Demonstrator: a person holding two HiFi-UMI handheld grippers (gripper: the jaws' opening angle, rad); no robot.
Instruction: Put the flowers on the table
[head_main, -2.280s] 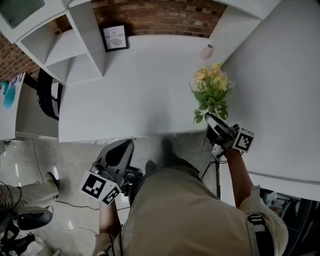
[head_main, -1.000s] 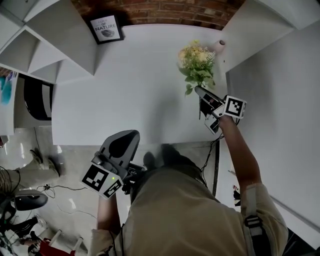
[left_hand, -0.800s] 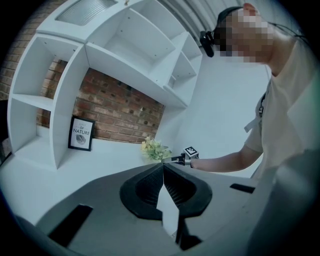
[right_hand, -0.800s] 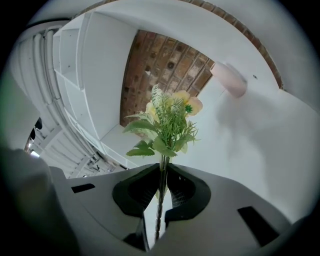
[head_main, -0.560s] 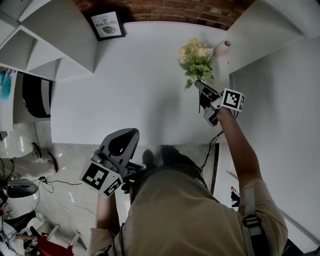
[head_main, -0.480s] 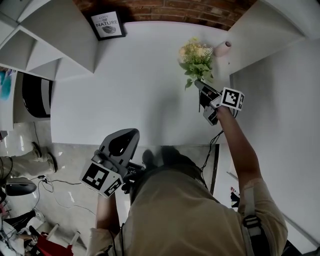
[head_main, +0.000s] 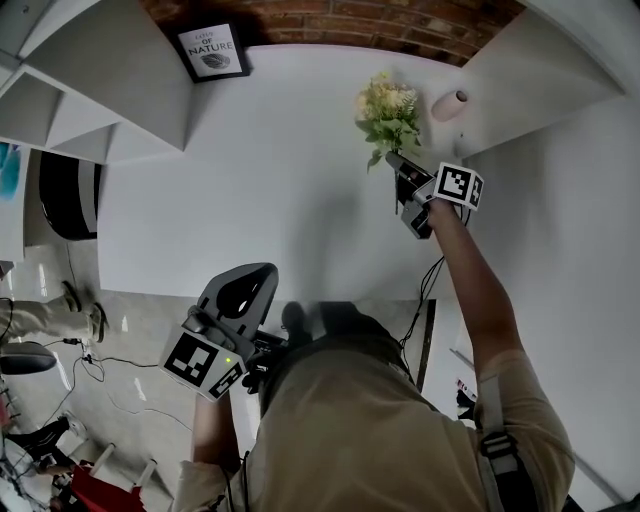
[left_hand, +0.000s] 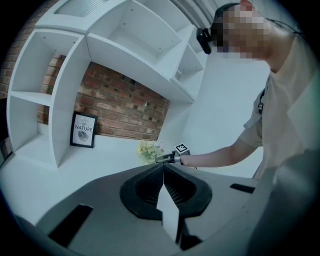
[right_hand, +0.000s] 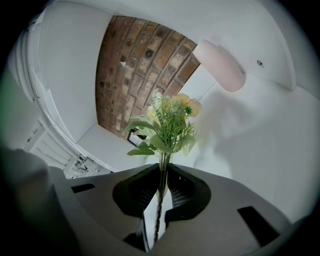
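A bunch of yellow flowers (head_main: 388, 108) with green leaves hangs over the back right part of the white table (head_main: 250, 180). My right gripper (head_main: 393, 162) is shut on its stems. In the right gripper view the thin stems run between the two jaws (right_hand: 163, 169), and the blooms (right_hand: 170, 120) stand up in front. My left gripper (head_main: 255, 275) hovers off the table's near edge, over the floor. It is shut with nothing between its jaws (left_hand: 163, 167). From the left gripper view the flowers (left_hand: 147, 150) and the right gripper (left_hand: 166, 159) show far off.
A framed "Nature" print (head_main: 213, 50) leans against the brick wall at the back left. A pink cylinder (head_main: 449, 105) lies just right of the flowers. White shelves (head_main: 90, 90) rise along the left, and a white wall panel (head_main: 560, 150) stands on the right.
My right gripper has carried the flowers farther over the table, toward the back right near the pink cylinder, and lower. The left gripper has shifted only a little.
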